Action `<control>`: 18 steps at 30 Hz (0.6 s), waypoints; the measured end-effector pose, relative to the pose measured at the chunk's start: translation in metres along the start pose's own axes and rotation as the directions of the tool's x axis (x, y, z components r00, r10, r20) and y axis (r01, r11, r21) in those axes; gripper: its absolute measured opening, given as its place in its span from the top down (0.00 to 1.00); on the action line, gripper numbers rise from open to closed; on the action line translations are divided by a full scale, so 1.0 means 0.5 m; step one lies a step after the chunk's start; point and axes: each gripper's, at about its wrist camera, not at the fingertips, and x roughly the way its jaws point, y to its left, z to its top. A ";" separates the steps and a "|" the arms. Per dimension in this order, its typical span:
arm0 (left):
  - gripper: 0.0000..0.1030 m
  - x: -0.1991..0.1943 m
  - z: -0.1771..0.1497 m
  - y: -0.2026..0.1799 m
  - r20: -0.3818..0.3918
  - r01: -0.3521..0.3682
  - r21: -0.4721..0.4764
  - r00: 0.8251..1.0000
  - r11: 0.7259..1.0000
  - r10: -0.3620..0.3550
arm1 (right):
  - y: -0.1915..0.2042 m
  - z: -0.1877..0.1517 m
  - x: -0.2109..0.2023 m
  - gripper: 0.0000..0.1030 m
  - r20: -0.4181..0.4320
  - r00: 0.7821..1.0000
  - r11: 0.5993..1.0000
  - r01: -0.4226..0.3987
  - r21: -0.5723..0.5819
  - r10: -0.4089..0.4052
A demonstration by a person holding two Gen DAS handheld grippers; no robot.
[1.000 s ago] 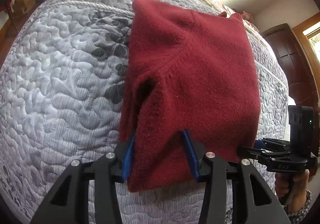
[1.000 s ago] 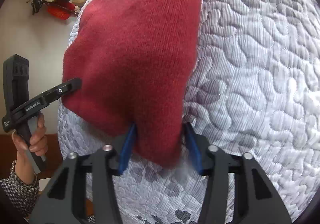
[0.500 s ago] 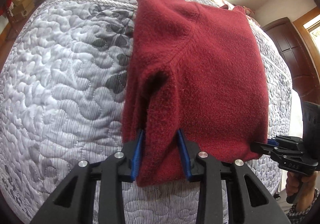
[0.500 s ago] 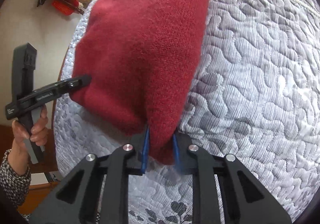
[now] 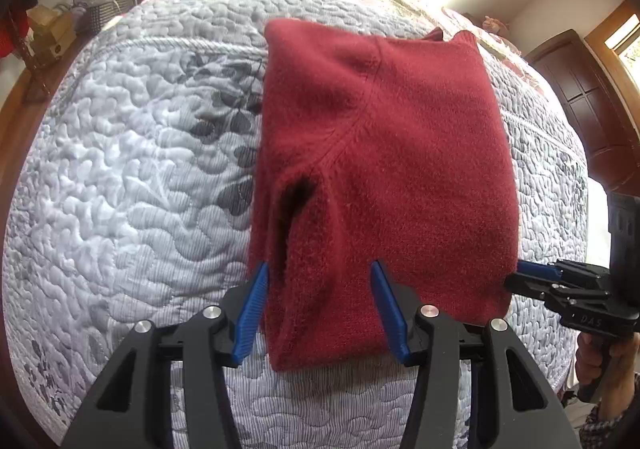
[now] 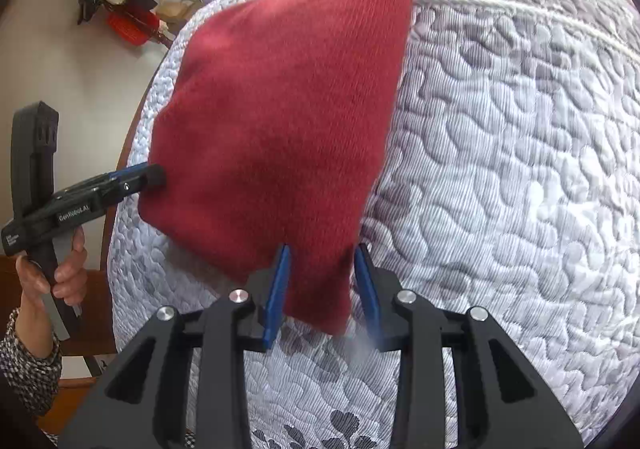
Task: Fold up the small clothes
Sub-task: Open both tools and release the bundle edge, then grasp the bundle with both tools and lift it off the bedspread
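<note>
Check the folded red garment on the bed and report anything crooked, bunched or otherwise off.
One thing stands out: the folded dark-red knit sweater has a gaping dark pocket near its near-left corner, where a layer bulges instead of lying flat. Otherwise it rests squarely on the grey-white quilted bedspread, with no damage visible.

We see a plain deep-red sweater on a pale grey-white quilt stitched in wavy pebbles with dark grey leaves; our tongs are black with blue pads.
</note>
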 end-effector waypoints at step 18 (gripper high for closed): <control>0.25 -0.004 0.106 0.008 0.050 0.030 0.010 0.998 1.000 -0.030 | -0.035 0.161 0.000 0.36 0.094 0.995 0.998 0.026 0.063 -0.032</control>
